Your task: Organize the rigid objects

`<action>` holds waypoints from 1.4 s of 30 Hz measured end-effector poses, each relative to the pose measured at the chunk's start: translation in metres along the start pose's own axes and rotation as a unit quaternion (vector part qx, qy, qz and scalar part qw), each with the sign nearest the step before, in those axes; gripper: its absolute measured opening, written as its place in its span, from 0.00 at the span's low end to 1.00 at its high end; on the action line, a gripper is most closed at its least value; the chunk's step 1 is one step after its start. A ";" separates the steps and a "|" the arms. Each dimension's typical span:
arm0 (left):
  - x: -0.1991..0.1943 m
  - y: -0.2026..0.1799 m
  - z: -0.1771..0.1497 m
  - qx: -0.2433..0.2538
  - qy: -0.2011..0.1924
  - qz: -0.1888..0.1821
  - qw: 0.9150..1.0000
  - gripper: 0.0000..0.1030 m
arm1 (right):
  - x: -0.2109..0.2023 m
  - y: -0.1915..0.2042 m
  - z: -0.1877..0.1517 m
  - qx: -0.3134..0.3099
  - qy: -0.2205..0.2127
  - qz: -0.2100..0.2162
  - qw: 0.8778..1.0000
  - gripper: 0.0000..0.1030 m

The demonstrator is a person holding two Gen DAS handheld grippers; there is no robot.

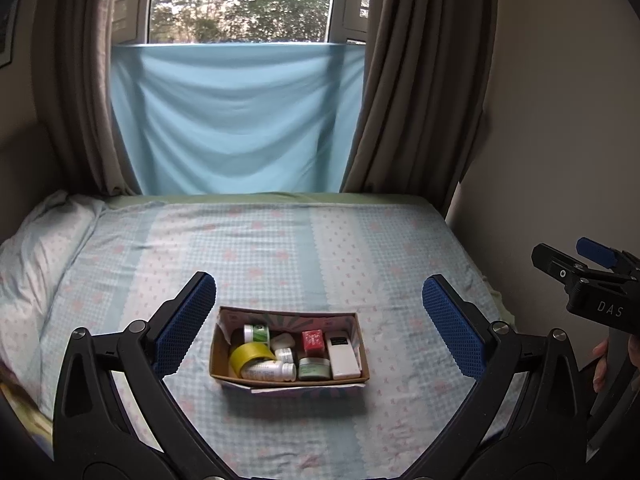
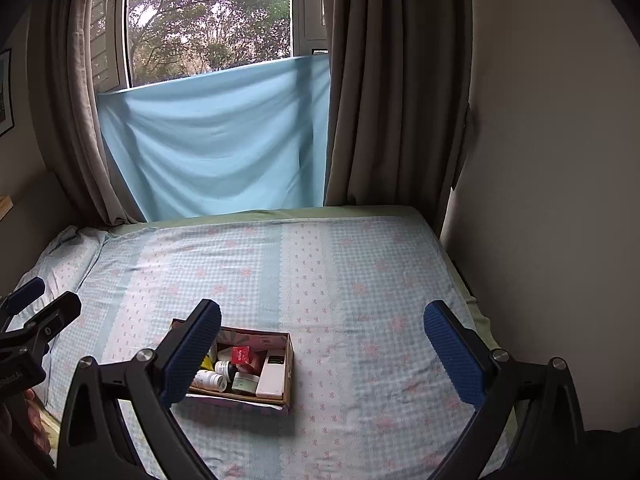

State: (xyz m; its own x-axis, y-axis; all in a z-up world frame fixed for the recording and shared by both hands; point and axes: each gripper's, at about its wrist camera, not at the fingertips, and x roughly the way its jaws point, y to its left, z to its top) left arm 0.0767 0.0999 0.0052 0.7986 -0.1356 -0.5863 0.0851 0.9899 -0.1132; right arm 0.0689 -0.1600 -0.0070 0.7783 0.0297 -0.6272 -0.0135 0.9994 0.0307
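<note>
"DAS" in white on the right tongs black body

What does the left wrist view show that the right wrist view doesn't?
Only the left wrist view: the yellow tape roll in full and the green-striped jar, with the whole box interior unobstructed.

Only the right wrist view: a framed picture on the far wall; here a finger of the right gripper hides the box's near-left corner.

Both: the cardboard box on the checked bedsheet, the red box, the white remote-like bar, the blue cloth under the window, and the left gripper open, as is the right.
</note>
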 end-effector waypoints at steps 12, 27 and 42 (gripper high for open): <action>-0.004 -0.006 -0.002 0.003 -0.002 0.010 1.000 1.00 | -0.004 -0.002 -0.002 -0.005 -0.008 0.012 1.000 0.98; -0.003 -0.014 -0.001 0.010 -0.006 0.014 1.000 1.00 | 0.000 -0.005 0.001 -0.007 -0.013 0.017 1.000 0.98; 0.003 -0.017 0.004 0.014 -0.013 0.010 1.000 1.00 | 0.002 -0.004 0.004 -0.009 -0.014 0.016 1.000 0.98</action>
State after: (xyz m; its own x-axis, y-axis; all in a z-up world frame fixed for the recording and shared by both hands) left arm 0.0803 0.0831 0.0084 0.8157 -0.1149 -0.5669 0.0850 0.9932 -0.0790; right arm 0.0729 -0.1640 -0.0054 0.7942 0.0614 -0.6045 -0.0493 0.9981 0.0365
